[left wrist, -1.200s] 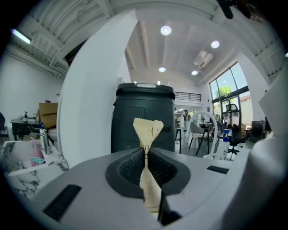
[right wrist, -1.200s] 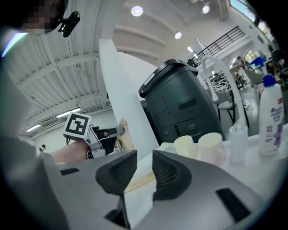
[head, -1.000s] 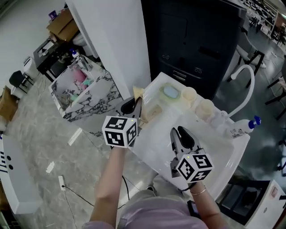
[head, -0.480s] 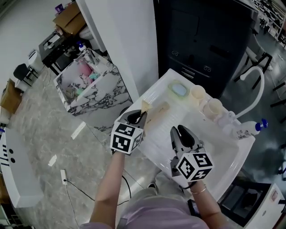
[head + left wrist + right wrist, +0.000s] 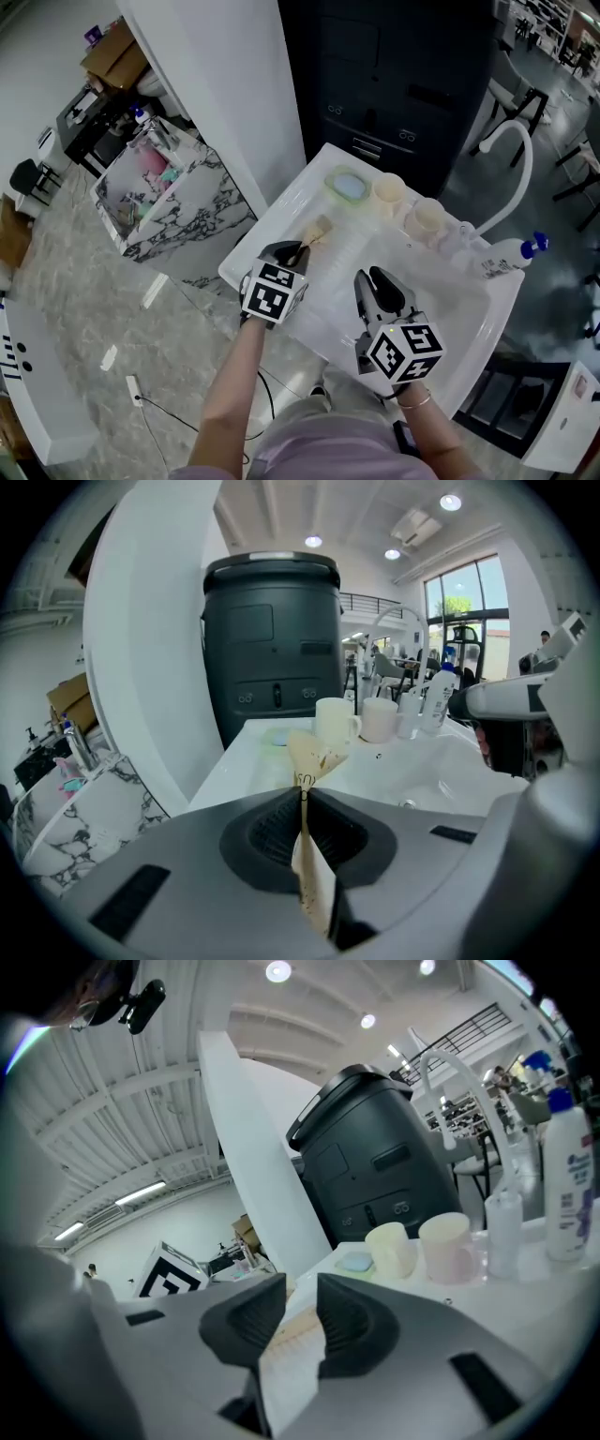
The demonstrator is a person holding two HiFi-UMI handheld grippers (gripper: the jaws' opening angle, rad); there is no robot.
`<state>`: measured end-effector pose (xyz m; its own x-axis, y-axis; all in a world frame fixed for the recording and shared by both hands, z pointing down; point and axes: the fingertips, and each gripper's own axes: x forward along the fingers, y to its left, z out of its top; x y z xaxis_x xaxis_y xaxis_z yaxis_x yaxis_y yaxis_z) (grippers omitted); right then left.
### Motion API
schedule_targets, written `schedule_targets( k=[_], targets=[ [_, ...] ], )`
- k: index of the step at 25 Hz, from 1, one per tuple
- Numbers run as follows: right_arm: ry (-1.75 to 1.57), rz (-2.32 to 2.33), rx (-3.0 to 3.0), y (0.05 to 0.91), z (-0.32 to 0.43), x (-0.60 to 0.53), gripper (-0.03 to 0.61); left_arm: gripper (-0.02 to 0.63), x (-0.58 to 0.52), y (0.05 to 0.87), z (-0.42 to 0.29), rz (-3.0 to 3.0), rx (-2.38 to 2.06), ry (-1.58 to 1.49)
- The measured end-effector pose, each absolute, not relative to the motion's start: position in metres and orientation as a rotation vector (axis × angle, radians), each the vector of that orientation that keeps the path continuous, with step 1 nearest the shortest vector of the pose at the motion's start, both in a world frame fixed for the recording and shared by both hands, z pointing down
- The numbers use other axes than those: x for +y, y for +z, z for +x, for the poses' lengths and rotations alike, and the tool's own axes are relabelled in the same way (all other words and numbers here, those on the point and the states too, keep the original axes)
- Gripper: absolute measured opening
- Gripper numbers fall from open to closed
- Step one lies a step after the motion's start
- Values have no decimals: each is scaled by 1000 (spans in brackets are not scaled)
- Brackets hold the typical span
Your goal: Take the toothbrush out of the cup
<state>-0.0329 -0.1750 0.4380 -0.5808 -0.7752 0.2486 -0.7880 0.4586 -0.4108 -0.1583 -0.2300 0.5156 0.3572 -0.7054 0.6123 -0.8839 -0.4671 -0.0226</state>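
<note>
Head view puts the cream cup [image 5: 389, 193] and the pink cup [image 5: 428, 221] at the back of the surface [image 5: 272, 225], up and right of both my tools. I see no toothbrush standing in either. My left hand-held gripper [image 5: 289, 251] is clamped on a thin tan piece [image 5: 319, 230] I can't identify. My right hand-held gripper [image 5: 378, 279] has its jaws half apart and, I judge, empty. It sits nearer the cups and points roughly their way.

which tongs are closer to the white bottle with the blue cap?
Right. The right tongs sit over the white basin, the white bottle with the blue cap ahead to their right. The left tongs are farther, by the white counter's left edge.
</note>
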Motion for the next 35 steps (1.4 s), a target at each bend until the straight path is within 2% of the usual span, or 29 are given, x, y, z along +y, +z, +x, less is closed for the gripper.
schedule_targets(
  k=[11,21,31,35],
  targets=[
    [800,1577,-2556,452,21,-180,95,15,-255,576,-122,2259,-1314,1010],
    [810,1615,-2520,458,38,-184,95,15,-267,612,-112,2205,-1261,1171],
    [794,1606,-2521,455,35,-183,95,121,-269,612,-113,2206,-1262,1122],
    [762,1586,-2541,447,28,-182,95,123,-270,586,-116,2250,-1319,1020]
  ],
)
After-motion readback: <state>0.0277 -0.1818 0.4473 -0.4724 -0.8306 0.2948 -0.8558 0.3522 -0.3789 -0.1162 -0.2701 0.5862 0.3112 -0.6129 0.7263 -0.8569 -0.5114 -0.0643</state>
